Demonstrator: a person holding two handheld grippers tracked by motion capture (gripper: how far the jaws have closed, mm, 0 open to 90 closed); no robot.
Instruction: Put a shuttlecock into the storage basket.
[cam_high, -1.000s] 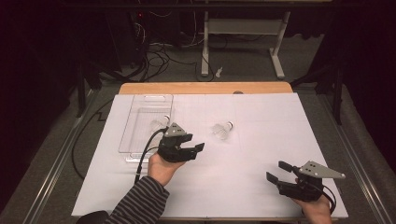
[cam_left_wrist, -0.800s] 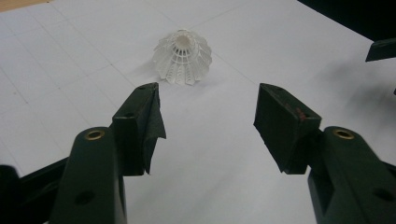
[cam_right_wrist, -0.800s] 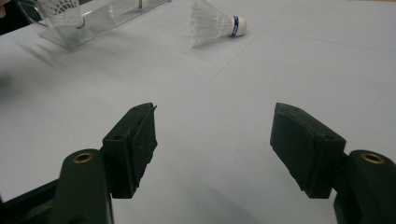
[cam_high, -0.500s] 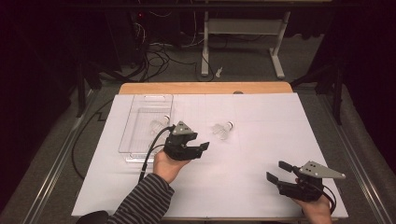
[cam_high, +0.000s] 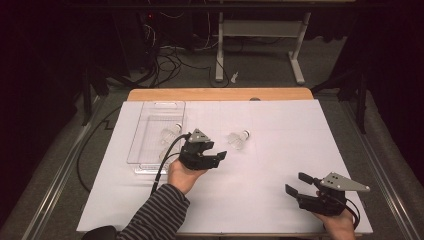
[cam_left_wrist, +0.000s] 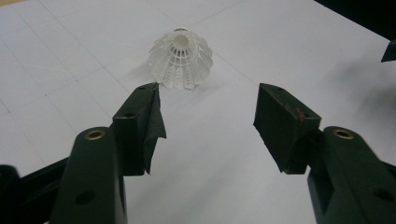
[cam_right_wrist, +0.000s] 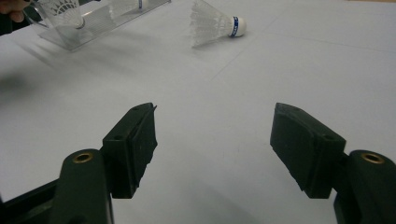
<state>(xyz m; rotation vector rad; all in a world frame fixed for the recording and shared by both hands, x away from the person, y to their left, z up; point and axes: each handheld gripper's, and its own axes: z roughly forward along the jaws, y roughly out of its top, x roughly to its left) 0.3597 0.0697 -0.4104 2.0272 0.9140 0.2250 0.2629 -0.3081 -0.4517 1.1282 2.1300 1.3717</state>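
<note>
White plastic-feathered shuttlecock with a white cork tip and blue band (cam_high: 238, 139) lies on its side on the white paper sheet (cam_high: 260, 195) that covers the table, right of centre in its far half, with bare paper all round it. In the left gripper view the same shuttlecock (cam_left_wrist: 181, 59) sits just ahead of the jaws, skirt towards the camera, nearer the left jaw's line than the right; no contact.

Left gripper (cam_high: 216, 157), black with a grey three-cornered plate on top, is held just short of the shuttlecock, pointing towards it. Jaws stand wide apart with nothing between them.

Clear rectangular plastic tray (cam_high: 150, 107) sits just beyond and left of the left hand (cam_high: 184, 174). Two more white shuttlecocks (cam_high: 170, 134) lie inside it; their exact poses are hard to tell through the plastic.

Right gripper (cam_high: 296, 185), black with the same grey plate, is held low at the near right corner of the sheet, well apart from the shuttlecock. Jaws also spread, empty, over bare paper. From its own view the shuttlecock (cam_right_wrist: 215, 23) lies far ahead, cork tip to the right.
</note>
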